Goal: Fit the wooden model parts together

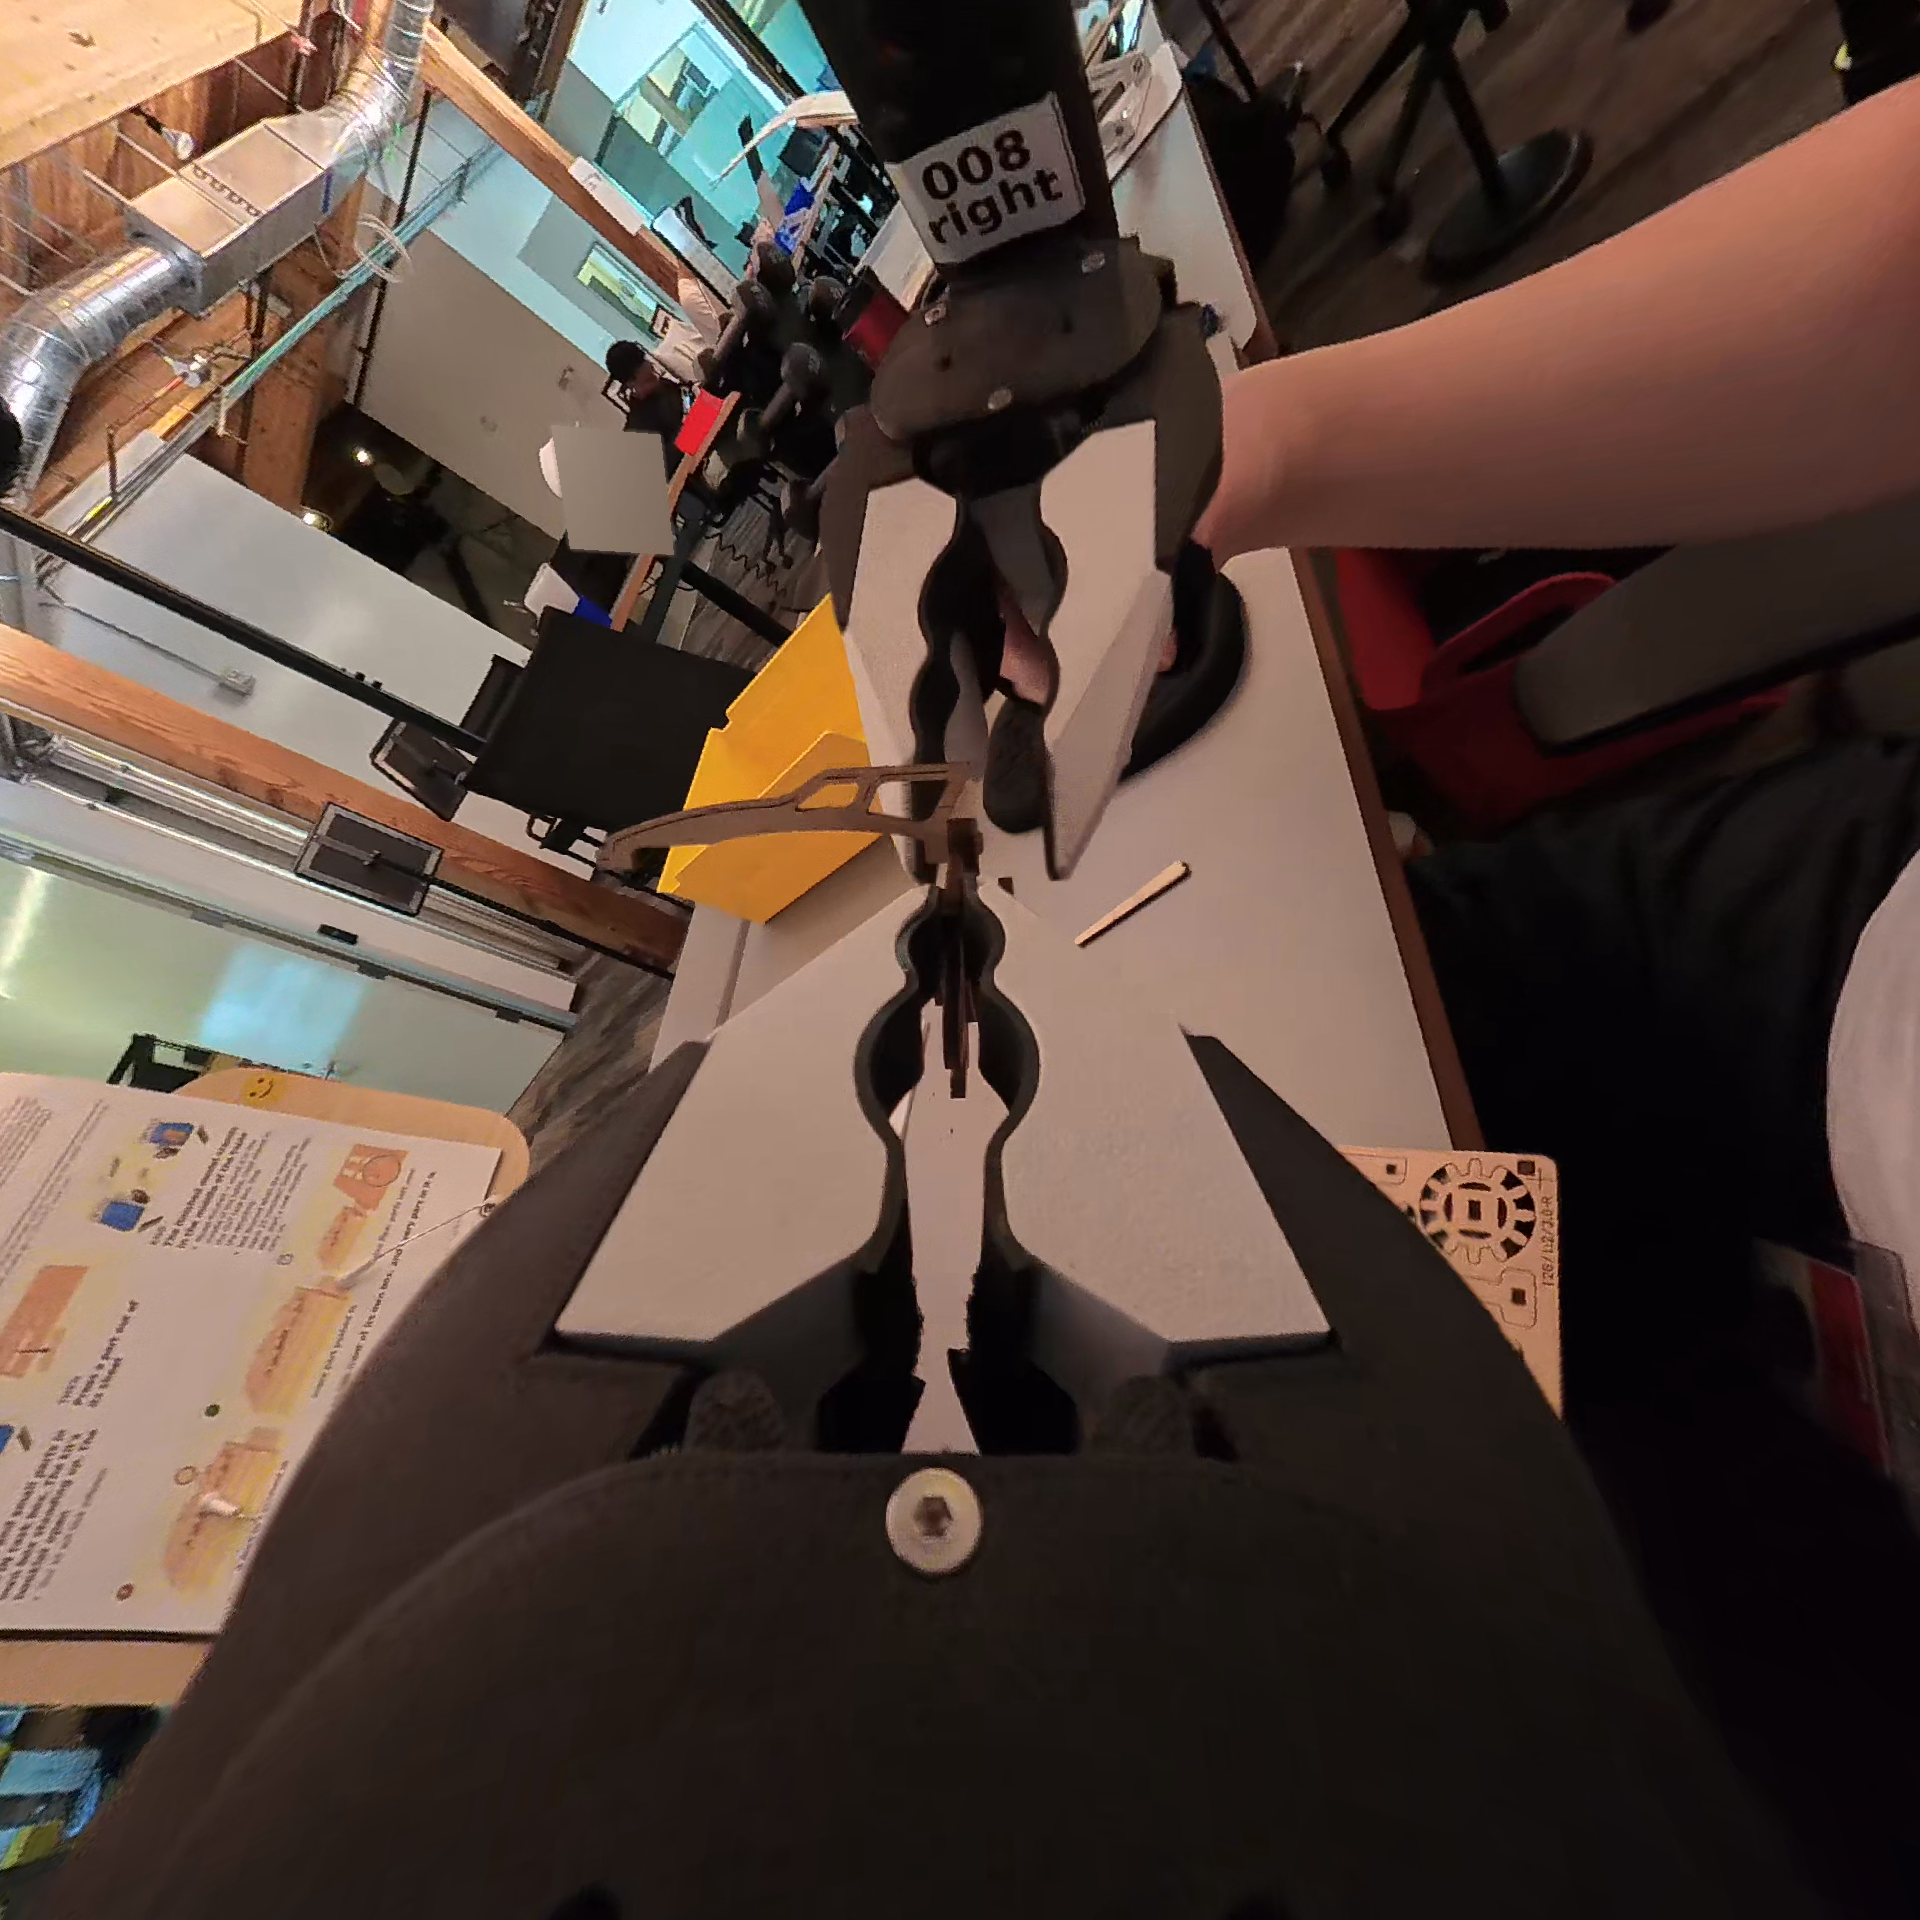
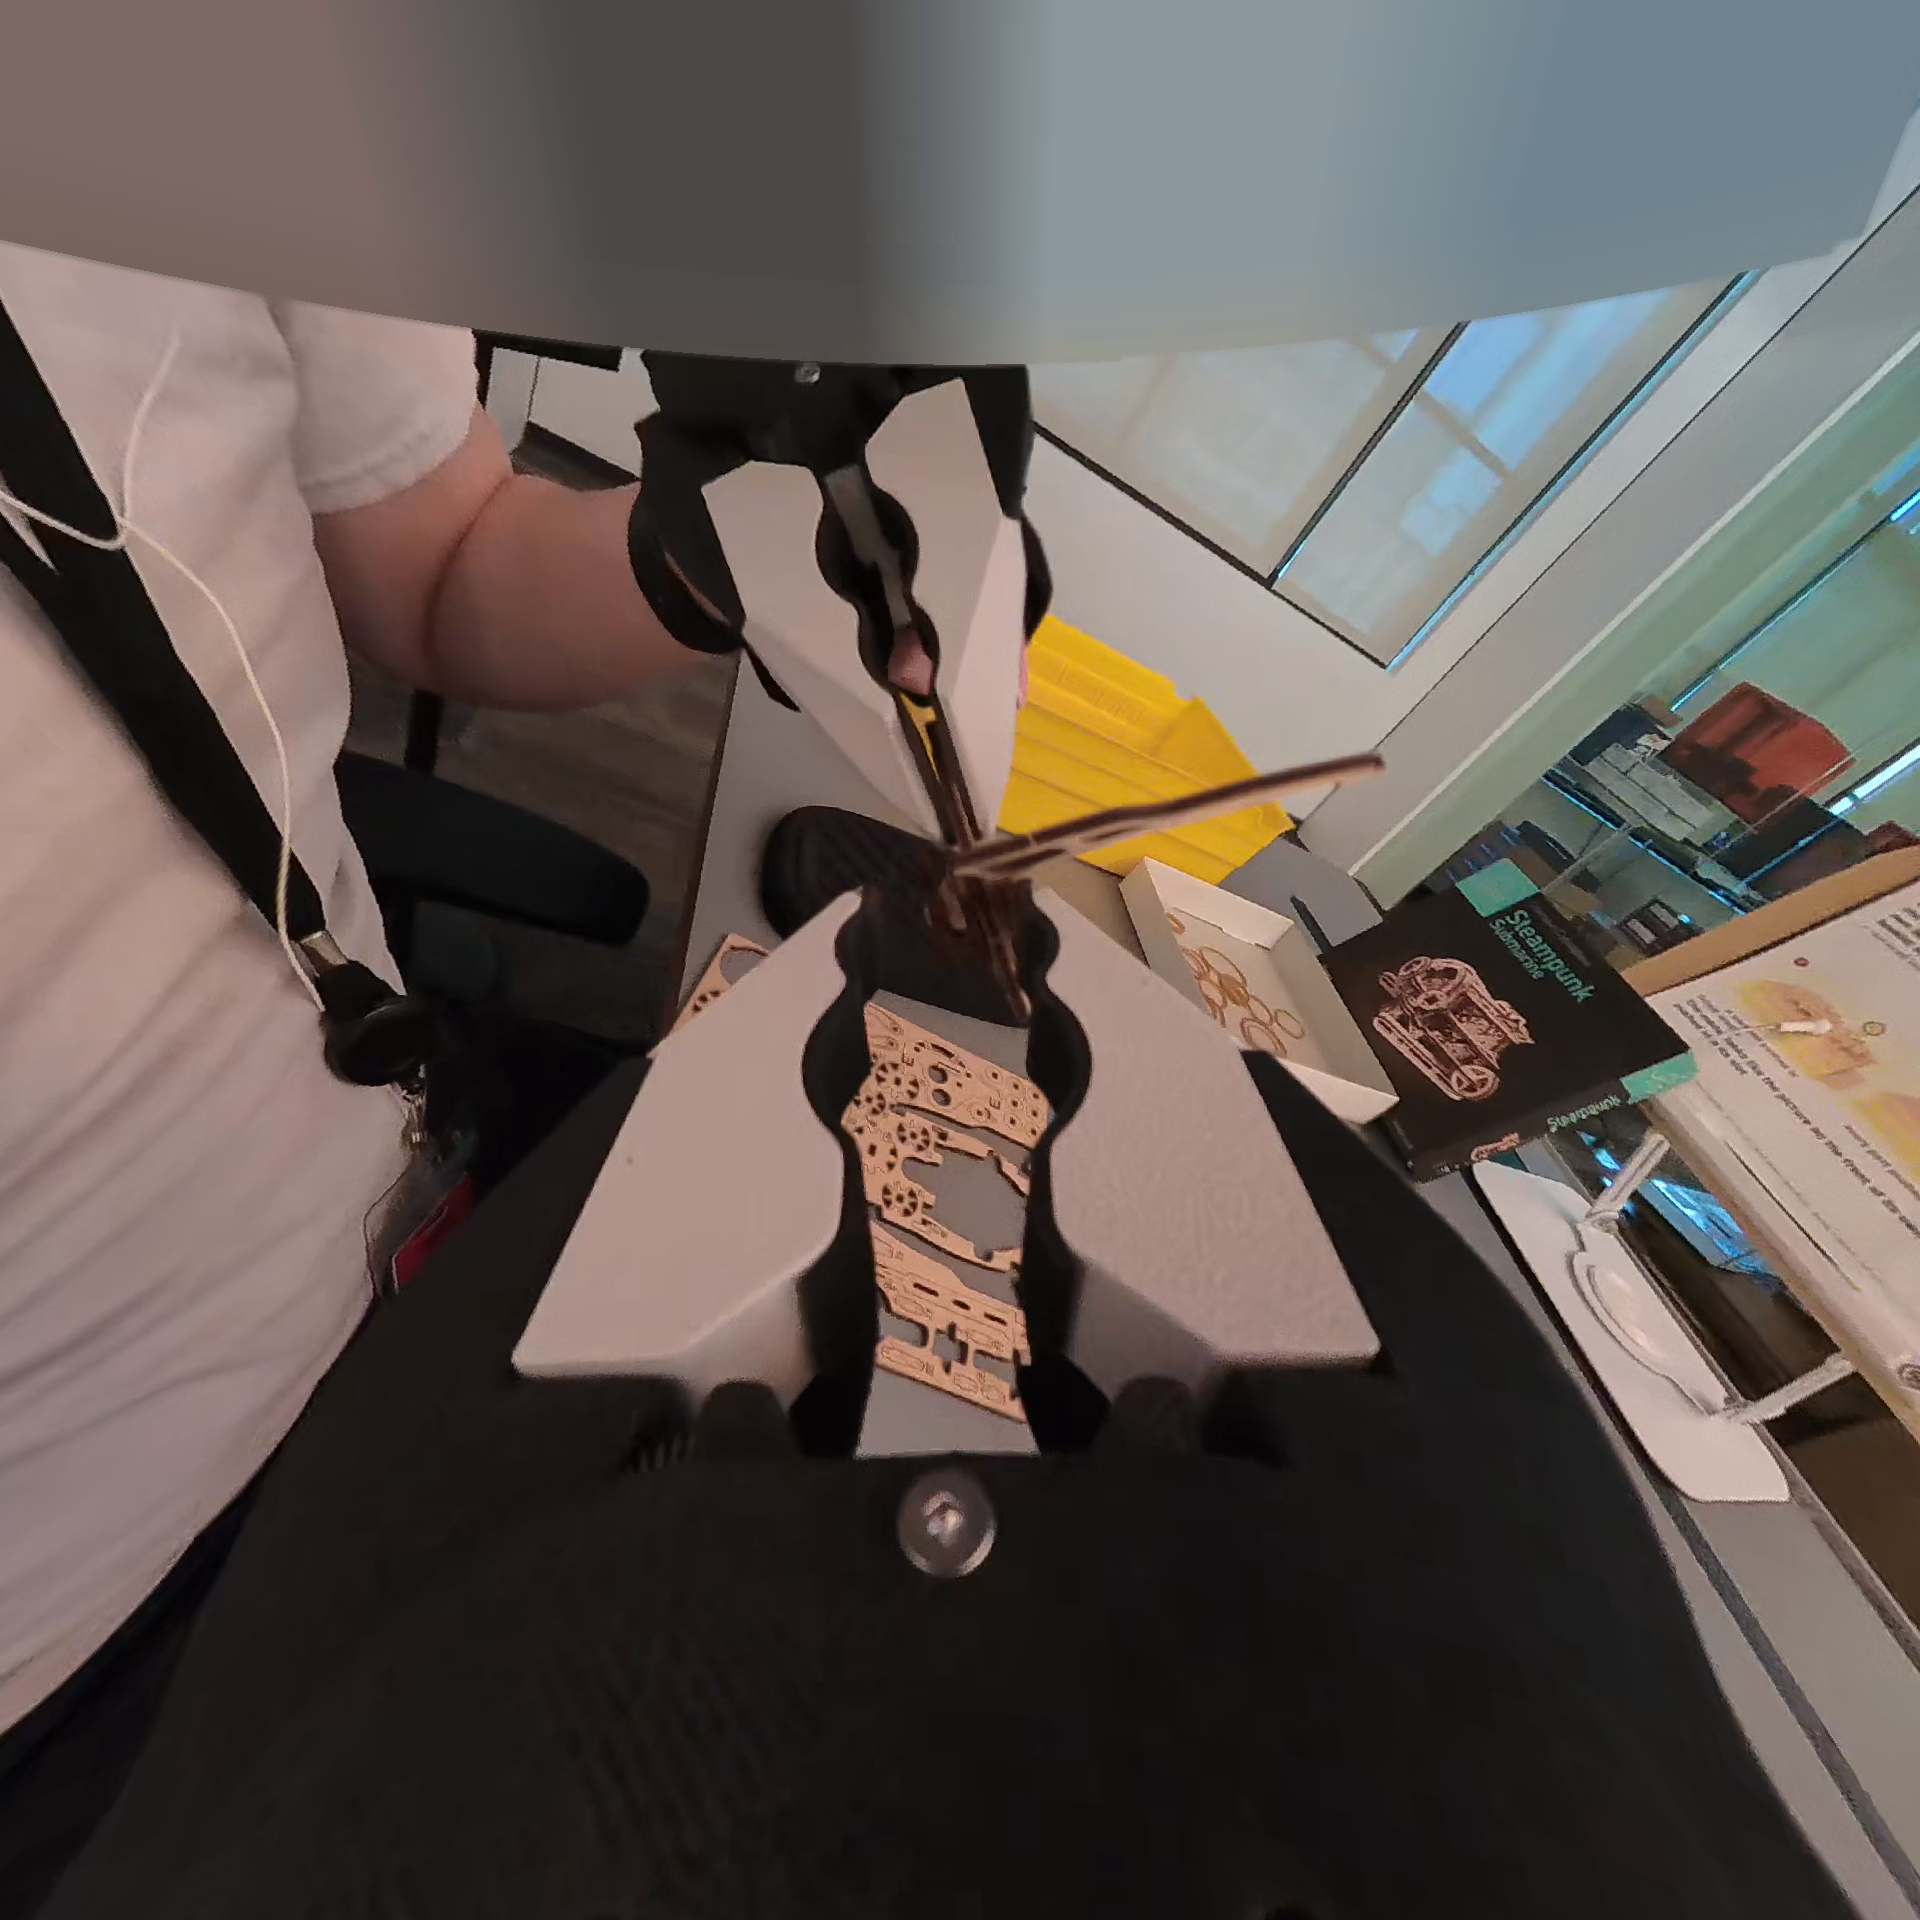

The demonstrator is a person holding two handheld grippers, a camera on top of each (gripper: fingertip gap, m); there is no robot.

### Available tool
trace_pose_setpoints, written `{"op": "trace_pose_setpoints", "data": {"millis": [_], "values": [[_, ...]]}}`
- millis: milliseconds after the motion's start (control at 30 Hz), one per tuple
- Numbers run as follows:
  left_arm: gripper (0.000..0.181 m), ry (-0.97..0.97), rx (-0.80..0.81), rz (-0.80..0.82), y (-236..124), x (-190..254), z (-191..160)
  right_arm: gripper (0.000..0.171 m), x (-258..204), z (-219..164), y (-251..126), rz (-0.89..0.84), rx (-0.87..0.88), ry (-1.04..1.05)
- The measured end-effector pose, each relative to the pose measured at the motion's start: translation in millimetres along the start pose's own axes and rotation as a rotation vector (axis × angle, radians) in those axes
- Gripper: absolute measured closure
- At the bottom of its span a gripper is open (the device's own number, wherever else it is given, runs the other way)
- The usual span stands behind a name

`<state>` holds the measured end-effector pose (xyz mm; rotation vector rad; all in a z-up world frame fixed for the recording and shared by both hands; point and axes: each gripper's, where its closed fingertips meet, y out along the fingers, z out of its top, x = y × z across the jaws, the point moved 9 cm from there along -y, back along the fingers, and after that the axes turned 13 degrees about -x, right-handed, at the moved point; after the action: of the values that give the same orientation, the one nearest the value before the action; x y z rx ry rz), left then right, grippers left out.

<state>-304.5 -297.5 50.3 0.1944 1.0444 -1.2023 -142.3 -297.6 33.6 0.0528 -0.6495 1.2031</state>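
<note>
Where the two wooden parts are joining is hard to make out. The left gripper (image 1: 948, 914) is clenching its jaws on a small wooden assembly (image 1: 954, 997) above the bench (image 1: 1278, 935); the right gripper (image 2: 951, 883) is gripping the curved wooden arm (image 1: 769, 816) meeting it. Only the right wrist view is showing the punched parts sheet (image 2: 945, 1195) lying beneath.

Around me runs a workshop room: silver ducting (image 1: 94, 312) under timber beams (image 1: 260, 717), white walls, glass partitions (image 2: 1475, 436) (tinted greenish by the light). A grey table (image 1: 1278, 831) stands on dark floor (image 1: 592, 1049), a black chair (image 1: 592, 717) beyond it.
</note>
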Motion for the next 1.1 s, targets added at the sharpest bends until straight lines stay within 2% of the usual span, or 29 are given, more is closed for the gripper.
{"op": "trace_pose_setpoints", "data": {"millis": [133, 200, 300, 433, 467, 533, 733, 933, 1033, 1100], "values": [[0.181, -0.008, -0.050, -0.017, 2, 1, -1, 0.147, 6, -3, -3, -0.003, 0.027, 0.099], [0.181, -0.019, -0.083, -0.031, 3, 0, -3, 0.146, 16, -4, -8, -0.002, 0.069, 0.246], [0.181, -0.014, -0.145, -0.007, 6, -3, -7, 0.151, 27, -8, -6, 0.088, 0.076, 0.502], [0.181, -0.008, -0.210, 0.015, 12, -4, -12, 0.151, 33, -14, 5, 0.088, -0.031, 0.655], [0.181, -0.009, -0.218, 0.008, 13, -4, -13, 0.152, 33, -15, 8, 0.077, -0.058, 0.667], [0.181, -0.001, -0.236, 0.002, 16, -2, -15, 0.166, 32, -14, 12, 0.108, -0.077, 0.680], [0.181, -0.002, -0.258, 0.021, 19, -1, -18, 0.169, 34, -19, 15, 0.134, -0.109, 0.791], [0.181, 0.045, -0.288, 0.033, 20, 0, -19, 0.170, 35, -18, 19, 0.108, -0.094, 0.807], [0.181, 0.010, -0.271, 0.046, 18, -4, -20, 0.167, 35, -17, 17, 0.092, -0.034, 0.750], [0.181, -0.068, -0.232, 0.058, 16, -10, -21, 0.150, 33, -14, 11, 0.080, 0.037, 0.661]]}}
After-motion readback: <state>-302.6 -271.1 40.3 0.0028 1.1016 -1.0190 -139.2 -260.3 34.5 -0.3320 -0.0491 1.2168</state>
